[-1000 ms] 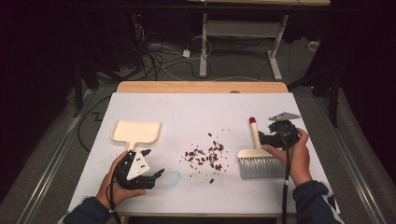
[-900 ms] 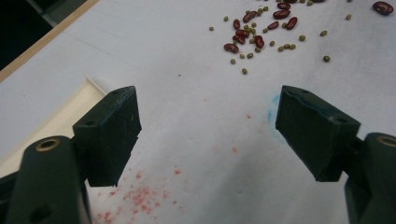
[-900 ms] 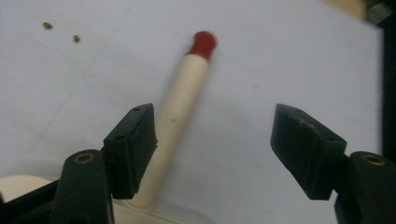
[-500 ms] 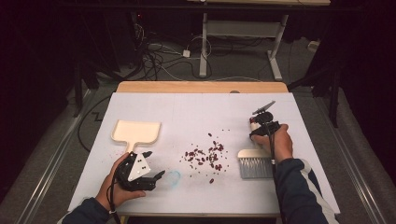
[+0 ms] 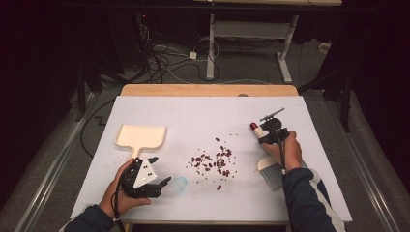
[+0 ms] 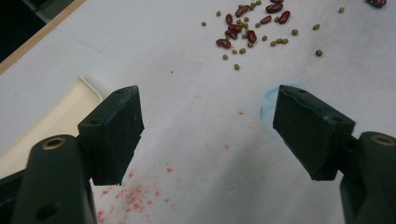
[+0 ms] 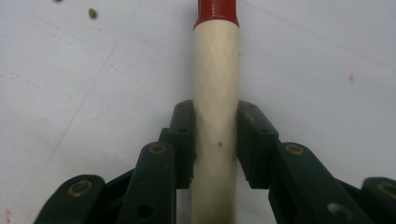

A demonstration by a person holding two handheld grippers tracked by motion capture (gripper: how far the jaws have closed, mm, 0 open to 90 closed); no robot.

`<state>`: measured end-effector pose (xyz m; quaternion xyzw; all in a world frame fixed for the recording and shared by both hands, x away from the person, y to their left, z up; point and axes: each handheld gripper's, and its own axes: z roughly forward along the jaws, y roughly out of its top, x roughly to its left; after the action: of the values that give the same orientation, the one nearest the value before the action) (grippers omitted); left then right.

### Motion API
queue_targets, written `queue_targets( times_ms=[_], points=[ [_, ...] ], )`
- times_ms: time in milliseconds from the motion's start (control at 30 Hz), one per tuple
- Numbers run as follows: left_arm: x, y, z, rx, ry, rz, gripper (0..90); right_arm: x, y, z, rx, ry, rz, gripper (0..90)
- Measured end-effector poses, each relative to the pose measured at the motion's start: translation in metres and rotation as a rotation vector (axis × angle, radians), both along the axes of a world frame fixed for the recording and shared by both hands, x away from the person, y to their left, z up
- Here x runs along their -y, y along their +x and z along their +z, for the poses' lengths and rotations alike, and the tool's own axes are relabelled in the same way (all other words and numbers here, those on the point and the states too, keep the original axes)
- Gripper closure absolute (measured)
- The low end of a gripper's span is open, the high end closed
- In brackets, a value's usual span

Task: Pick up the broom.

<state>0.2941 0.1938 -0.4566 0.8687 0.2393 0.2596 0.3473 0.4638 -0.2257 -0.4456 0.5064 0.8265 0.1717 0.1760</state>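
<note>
Black pads on the right gripper [image 7: 215, 140] have just been closing, and now they're clamped on the pale wooden handle of the brush [image 7: 215, 93], one pad on each side, a bit below the red tip. In the high view the handle lies flat on the white table cover [image 5: 203, 111], red end pointing away from the person, grey bristles [image 5: 270, 172] back near the wrist.

Tip for this grab, I'd say: keep the handle square between the pads and lift it level before swinging over, since a long handle held partway along will probably want to twist once the bristle head hangs free.

Left gripper [image 6: 210, 135] is sitting with jaws wide apart and nothing between them, just bare cover with a faint blue smudge by one pad. The cream dustpan [image 5: 141, 137] lies just beyond it, handle toward that hand, not yet gripped.

Scattered beans [image 5: 212, 160], dark red ones plus small greenish ones, sit mid-table between the two hands, well clear of the brush for now.
</note>
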Motion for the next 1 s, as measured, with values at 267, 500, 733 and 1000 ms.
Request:
queue_targets(
  times_ms=[267, 500, 733, 1000],
  points=[
    [0.0, 0.002, -0.001, -0.017, -0.013, 0.014, 23.4, 0.028, -0.036, 0.026, 0.255, 0.176, -0.004, 69.8],
    [0.008, 0.003, 0.008, -0.035, -0.098, 0.011, 23.3, 0.053, -0.074, 0.061, 0.455, 0.304, -0.003, 69.9],
    [0.056, 0.005, 0.023, -0.094, -0.178, -0.089, 23.4, 0.065, -0.098, 0.073, 0.554, 0.36, -0.007, 69.9],
    [0.116, 0.0, 0.05, -0.06, -0.286, -0.201, 25.2, 0.035, -0.124, 0.097, 0.681, 0.392, 0.034, 69.8]
  ],
)
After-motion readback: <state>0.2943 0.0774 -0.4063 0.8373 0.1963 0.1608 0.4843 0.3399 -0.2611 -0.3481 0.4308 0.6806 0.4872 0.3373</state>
